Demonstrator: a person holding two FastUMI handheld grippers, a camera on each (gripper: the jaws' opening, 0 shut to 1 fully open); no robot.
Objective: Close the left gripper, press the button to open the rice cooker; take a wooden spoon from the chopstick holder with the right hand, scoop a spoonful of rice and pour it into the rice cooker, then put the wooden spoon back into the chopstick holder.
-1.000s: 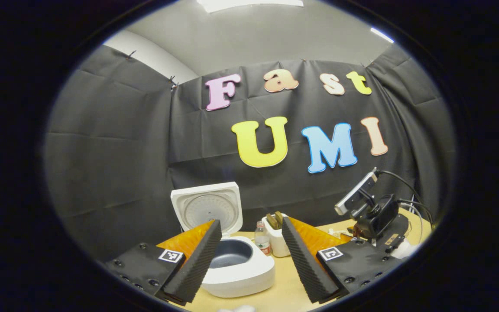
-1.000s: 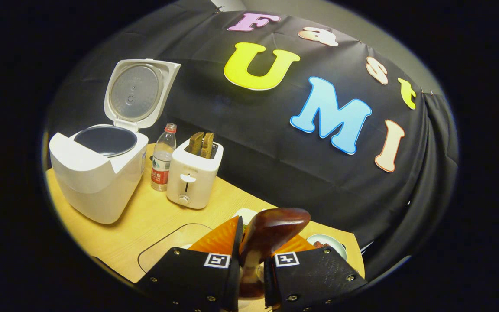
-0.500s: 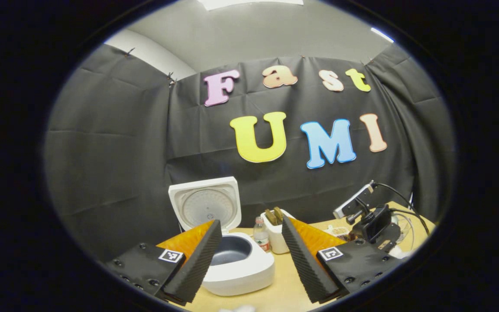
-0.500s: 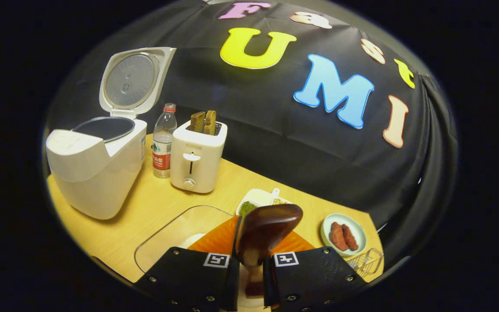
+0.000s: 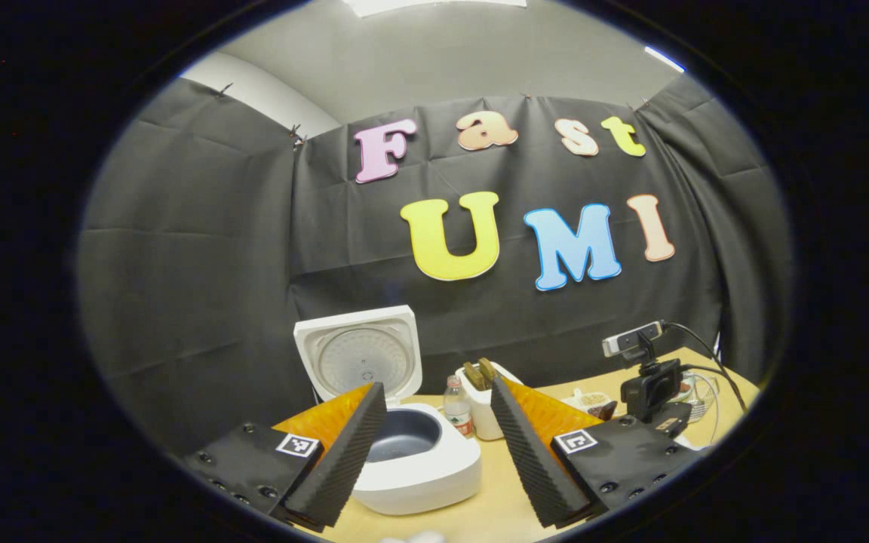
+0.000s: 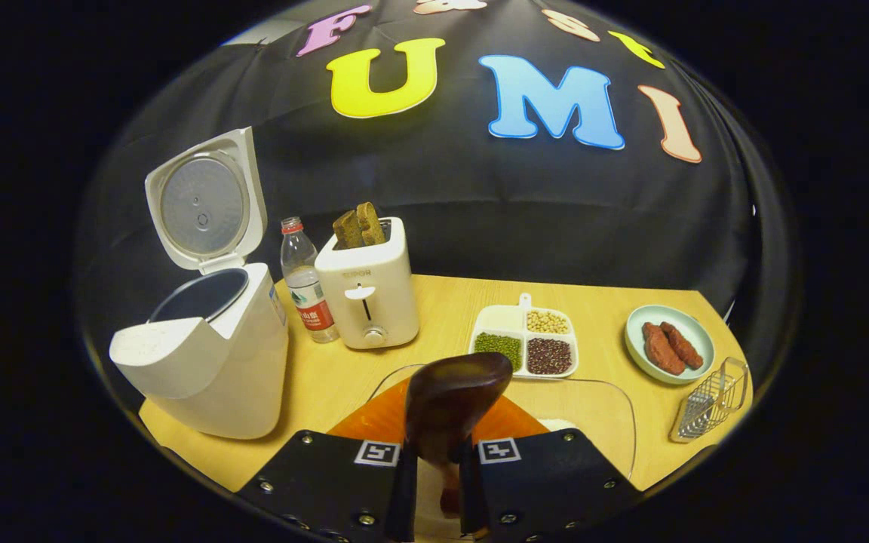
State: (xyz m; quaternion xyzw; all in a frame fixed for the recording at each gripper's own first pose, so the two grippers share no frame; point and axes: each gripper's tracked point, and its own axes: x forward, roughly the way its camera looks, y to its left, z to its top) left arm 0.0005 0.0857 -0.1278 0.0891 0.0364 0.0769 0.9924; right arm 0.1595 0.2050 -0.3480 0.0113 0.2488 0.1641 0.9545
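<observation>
The right gripper [image 6: 434, 467] clamped the wooden spoon [image 6: 449, 403], bowl pointing forward; the left gripper [image 5: 434, 452] stood apart before the open rice cooker [image 5: 412, 460].

Left gripper view: set low near the bench [image 5: 495, 513] edge, tilted up at the booth wall, with the open cooker [image 5: 412, 460] close ahead between the spread fingers of the left claw [image 5: 434, 452]. Right gripper view: held higher, farther right, looking down across the bench, cooker [image 6: 208, 354] off to the left (farther away here). Shared by both: cooker, bottle [image 5: 456, 406] [image 6: 306, 290], toaster [image 5: 483, 403] [image 6: 368, 283], back wall. Also caught in the left gripper view, at far right: the right claw's camera rig [image 5: 649, 381].
</observation>
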